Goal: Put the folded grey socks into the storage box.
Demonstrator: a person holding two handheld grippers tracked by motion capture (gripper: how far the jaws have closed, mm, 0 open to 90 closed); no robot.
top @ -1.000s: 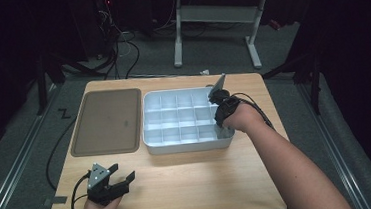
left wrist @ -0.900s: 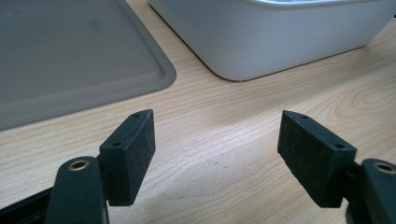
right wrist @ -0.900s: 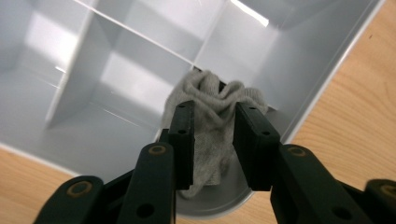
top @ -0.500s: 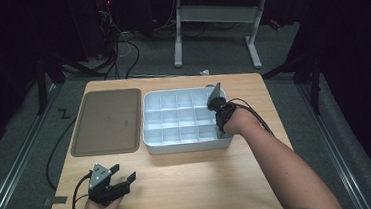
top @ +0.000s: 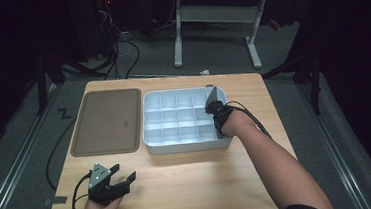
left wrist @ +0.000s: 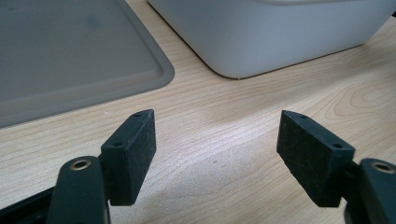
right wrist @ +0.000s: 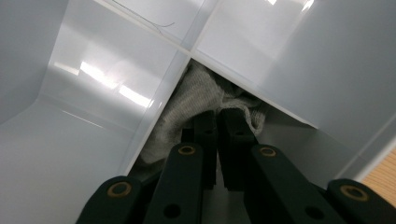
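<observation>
A white divided box [top: 186, 145] stands on the wooden table [top: 195, 184]. My right gripper [top: 210, 108] reaches down into a compartment near the box's right end. In the right gripper view its jaws [right wrist: 218, 114] have just been closing and now stand nearly together, pinching a fold of grey knitted cloth [right wrist: 187, 107] that lies crumpled in the compartment corner against a white divider [right wrist: 154, 98]. My left gripper [top: 124, 172] rests near the table's front left edge, open, with bare wood between its pads [left wrist: 135, 154].
A flat brown tray [top: 107, 121] lies left of the box, its corner showing ahead of the left gripper [left wrist: 70, 46] beside the box's outer wall [left wrist: 280, 32]. Cables and desk legs stand on the floor beyond the table.
The right hand has sunk deeper into the box's right end. The left gripper has not moved.
</observation>
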